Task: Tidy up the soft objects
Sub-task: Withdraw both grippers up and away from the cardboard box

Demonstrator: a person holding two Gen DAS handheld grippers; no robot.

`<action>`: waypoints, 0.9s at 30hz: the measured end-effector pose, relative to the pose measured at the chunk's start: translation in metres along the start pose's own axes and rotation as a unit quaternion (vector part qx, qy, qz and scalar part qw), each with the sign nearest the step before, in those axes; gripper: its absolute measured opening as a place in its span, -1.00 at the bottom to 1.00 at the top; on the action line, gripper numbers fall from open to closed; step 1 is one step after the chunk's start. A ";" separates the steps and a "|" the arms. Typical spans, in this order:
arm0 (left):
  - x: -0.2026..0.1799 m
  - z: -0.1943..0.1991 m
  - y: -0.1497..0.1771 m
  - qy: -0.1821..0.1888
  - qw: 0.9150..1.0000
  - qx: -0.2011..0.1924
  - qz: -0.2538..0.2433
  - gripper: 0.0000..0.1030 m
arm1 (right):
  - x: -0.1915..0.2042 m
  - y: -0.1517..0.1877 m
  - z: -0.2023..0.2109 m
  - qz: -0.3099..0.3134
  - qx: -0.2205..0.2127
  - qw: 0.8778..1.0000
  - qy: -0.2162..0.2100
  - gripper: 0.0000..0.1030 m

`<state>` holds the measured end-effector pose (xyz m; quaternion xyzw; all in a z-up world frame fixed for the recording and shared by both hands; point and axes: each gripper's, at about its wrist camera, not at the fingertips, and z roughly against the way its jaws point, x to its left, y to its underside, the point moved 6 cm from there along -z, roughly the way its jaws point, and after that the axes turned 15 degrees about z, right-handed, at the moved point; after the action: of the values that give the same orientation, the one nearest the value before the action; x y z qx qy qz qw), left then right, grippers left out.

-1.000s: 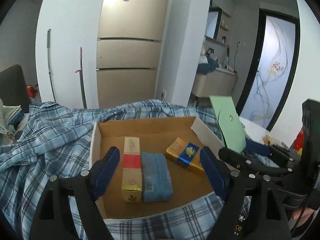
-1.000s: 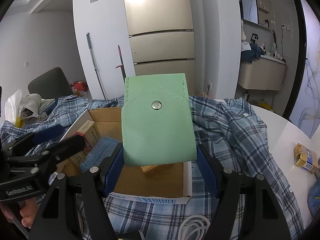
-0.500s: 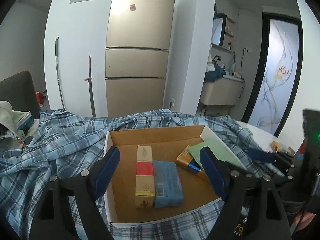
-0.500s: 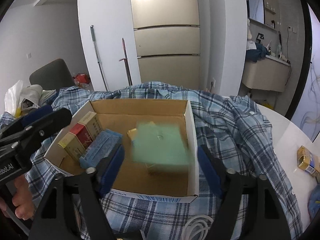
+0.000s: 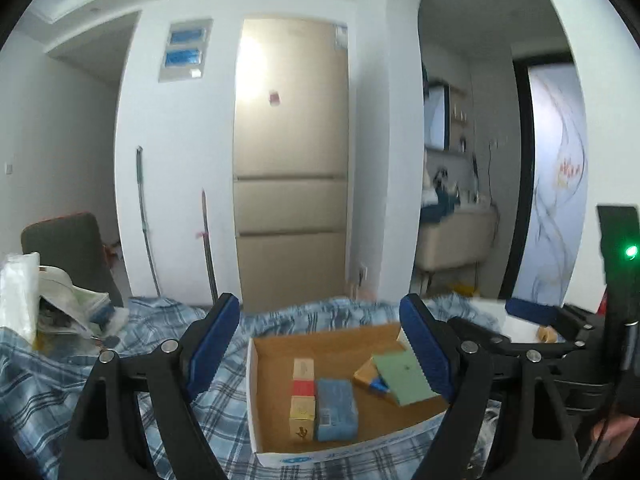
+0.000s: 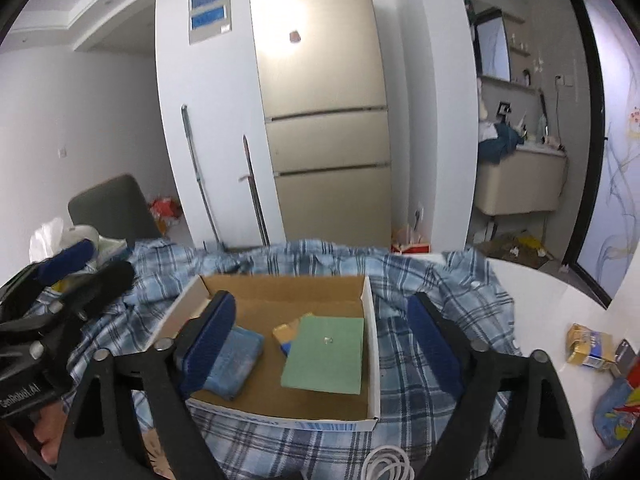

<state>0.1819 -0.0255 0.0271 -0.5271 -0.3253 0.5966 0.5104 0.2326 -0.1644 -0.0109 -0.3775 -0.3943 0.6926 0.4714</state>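
Green pouch [image 6: 326,354] now flat in the cardboard box [image 6: 370,320], at its right side, partly over a gold packet [image 6: 285,334]; snap side up, long axis running front to back along the box's right wall. Beside it a blue pack [image 6: 236,354] and, in the left wrist view, a tall red-and-tan carton [image 5: 303,396] at the box's left. Right gripper [image 6: 320,344] above and short of the box, jaws spread wide with nothing between the pads, having just been opening; pouch lying ahead of and below them, no longer pinched as a second earlier, when it stood upright in those jaws and hid most of the box. Left gripper [image 5: 320,356] likewise wide and empty, box centred ahead of it, seen from higher and farther back than a second ago, more of the fridge and ceiling now in view. Likely next candidates: a second gold packet [image 6: 588,346] and a blue bag [image 6: 618,412] out on the white tabletop [image 6: 540,300] to the right, well apart from the box and far nearer the right gripper; a rightward swing needed to reach them. Plaid shirt [image 6: 440,280] under the box, rumpled, possibly still to be tidied.
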 end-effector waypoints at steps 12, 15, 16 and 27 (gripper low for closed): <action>0.017 0.069 0.021 0.022 0.999 0.010 0.031 0.72 | -0.016 0.016 0.076 0.000 -0.054 0.998 0.021 1.00; 0.022 0.074 0.029 0.025 0.999 0.003 0.025 0.72 | -0.018 0.023 0.081 0.006 -0.069 0.997 0.042 1.00; 0.021 0.075 0.032 0.022 1.000 0.002 0.009 0.72 | -0.015 0.025 0.081 0.019 -0.072 0.997 0.028 1.00; 0.023 0.091 0.053 0.015 0.999 -0.035 -0.023 0.72 | 0.009 0.042 0.095 0.051 -0.128 0.990 -0.028 1.00</action>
<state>0.0821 -0.0040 -0.0076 -0.5458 -0.3504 0.5653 0.5097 0.1300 -0.1840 -0.0119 -0.4350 -0.4728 0.6700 0.3719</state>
